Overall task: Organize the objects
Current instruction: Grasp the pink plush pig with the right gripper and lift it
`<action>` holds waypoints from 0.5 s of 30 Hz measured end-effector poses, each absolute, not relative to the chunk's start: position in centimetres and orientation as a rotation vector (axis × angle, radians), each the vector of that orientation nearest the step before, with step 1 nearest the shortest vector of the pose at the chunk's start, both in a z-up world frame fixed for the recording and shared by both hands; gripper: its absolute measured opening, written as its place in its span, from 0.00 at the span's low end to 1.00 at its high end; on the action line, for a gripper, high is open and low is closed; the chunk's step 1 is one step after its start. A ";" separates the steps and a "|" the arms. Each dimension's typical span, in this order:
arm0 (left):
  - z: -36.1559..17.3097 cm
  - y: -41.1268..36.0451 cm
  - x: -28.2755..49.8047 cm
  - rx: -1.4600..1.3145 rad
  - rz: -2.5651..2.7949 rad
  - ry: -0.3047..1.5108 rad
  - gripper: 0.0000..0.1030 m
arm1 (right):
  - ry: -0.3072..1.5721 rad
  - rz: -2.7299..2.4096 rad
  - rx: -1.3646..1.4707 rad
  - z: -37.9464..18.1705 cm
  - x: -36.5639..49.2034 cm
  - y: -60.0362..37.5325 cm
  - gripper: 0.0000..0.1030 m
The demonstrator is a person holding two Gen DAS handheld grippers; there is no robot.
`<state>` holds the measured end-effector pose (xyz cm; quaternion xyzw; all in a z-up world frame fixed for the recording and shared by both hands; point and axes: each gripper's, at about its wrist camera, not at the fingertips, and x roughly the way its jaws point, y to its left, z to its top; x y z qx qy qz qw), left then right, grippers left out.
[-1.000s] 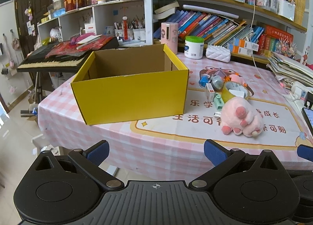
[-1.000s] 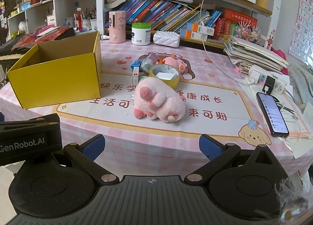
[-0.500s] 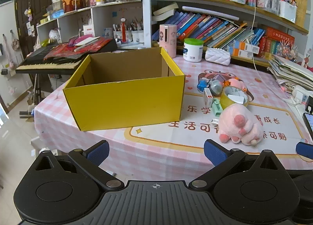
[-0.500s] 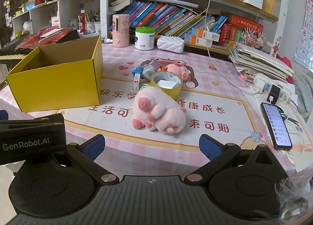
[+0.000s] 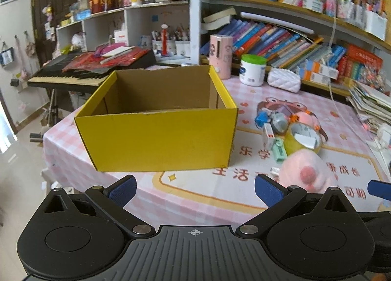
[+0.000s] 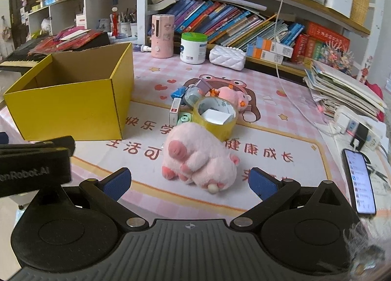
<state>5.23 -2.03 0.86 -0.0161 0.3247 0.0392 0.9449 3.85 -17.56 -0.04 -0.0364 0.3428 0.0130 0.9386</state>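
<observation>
Both grippers, left and right, spread apart near a square yellow cardboard box, fuzzy pink pig and glossy tape roll to its right.

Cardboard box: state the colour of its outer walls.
Yellow; the box shows best in the left wrist view.

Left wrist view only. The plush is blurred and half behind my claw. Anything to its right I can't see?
Observer: A phone lies screen-up and lit, right of the plush, apart from it.
Operator: Right claw?
Observer: The right claw is open and empty, with the plush straight ahead of it.
Operator: Plush pose?
Observer: It lies on its side, feet toward the right claw, with nothing on top.
</observation>
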 end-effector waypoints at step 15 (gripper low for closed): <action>-0.4 -2.6 7.7 -0.125 0.260 0.720 1.00 | 0.770 0.174 -0.208 -2.8 11.1 -19.1 0.98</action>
